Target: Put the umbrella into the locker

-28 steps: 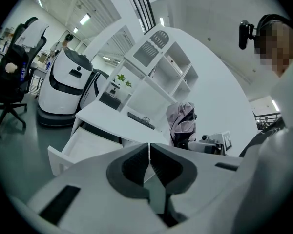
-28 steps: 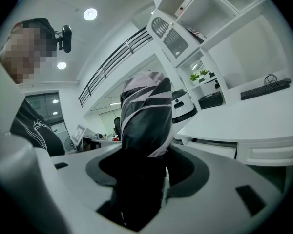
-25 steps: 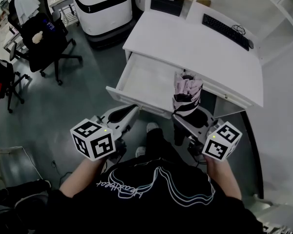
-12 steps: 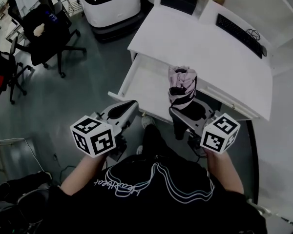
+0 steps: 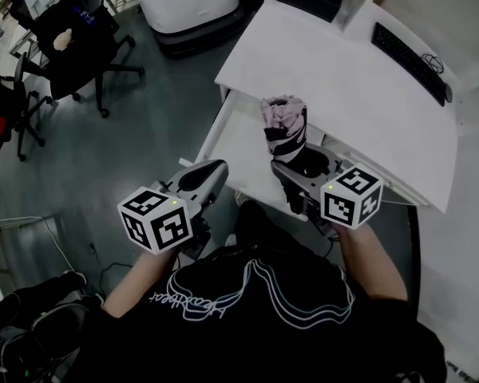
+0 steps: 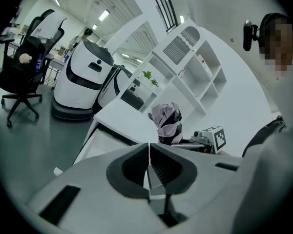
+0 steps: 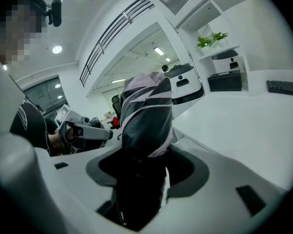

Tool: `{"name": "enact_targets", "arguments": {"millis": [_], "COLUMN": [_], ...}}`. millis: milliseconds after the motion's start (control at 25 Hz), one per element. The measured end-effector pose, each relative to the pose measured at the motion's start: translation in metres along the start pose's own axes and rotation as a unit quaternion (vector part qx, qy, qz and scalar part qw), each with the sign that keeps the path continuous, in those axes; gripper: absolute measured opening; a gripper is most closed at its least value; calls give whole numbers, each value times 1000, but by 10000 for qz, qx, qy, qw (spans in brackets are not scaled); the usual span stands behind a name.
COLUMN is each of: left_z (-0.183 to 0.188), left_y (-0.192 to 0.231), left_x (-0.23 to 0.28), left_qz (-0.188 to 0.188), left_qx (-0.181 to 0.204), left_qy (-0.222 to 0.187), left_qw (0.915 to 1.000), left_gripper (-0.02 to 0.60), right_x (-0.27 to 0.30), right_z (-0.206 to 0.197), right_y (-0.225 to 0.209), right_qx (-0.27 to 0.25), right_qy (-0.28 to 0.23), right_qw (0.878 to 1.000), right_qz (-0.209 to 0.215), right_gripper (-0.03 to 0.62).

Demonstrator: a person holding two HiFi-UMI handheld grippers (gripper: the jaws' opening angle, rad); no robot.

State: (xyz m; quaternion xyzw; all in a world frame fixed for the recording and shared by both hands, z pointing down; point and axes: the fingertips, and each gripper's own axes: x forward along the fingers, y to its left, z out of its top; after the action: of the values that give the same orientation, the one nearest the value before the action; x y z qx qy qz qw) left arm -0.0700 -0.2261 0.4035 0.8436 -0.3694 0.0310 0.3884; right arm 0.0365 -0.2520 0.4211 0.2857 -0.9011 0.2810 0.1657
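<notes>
White surface [image 5: 343,70] ahead, drawer [image 5: 238,138] open on its near side.
Gripped only at its dark lower end, the folded umbrella [image 5: 285,126] could tip or snag the drawer's front lip, I judged. It stood upright in my right claw [image 5: 297,174], jaws part-closed on it, above the drawer. My left claw [image 5: 210,172] was closed, empty.

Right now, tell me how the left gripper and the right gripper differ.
The left gripper has its fingers shut on nothing; the right gripper has its fingers clamped on a folded umbrella, which stands upright. The left gripper sits by the open drawer's front corner; the right gripper is further right along its front. Each carries a cube with square markers.
</notes>
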Motion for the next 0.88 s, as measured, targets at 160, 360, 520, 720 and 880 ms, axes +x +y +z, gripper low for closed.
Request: {"name": "enact_targets", "arguments": {"millis": [160,360,520,720,880], "left_z": [2,-1,-4,-7,-11], "left_y": [15,32,44,58,67], "left_x": [5,11,11,10,8], "left_qz": [111,256,362,481,592], "left_qx": [-68,-136,-180,-250,-328], "left_qy": [1,-5,1,11,32], "left_qw": [9999,9996,9992,9985,9977], "left_gripper": [14,14,14,14,14], "right_x": [26,55,78,102,121], "right_z": [-11,-29,-50,-81,-110], "right_y": [-14,-32,-45,-63,-77], "right_qx": [-163,-384,-536,-686,-840], "right_qy": [404,841,1211,1716,2125], "right_qw": [9991,9957,9912,9827,9735], "right_qz": [1,20,-11,-80,-134], "right_gripper": [245,245,245,244,245]}}
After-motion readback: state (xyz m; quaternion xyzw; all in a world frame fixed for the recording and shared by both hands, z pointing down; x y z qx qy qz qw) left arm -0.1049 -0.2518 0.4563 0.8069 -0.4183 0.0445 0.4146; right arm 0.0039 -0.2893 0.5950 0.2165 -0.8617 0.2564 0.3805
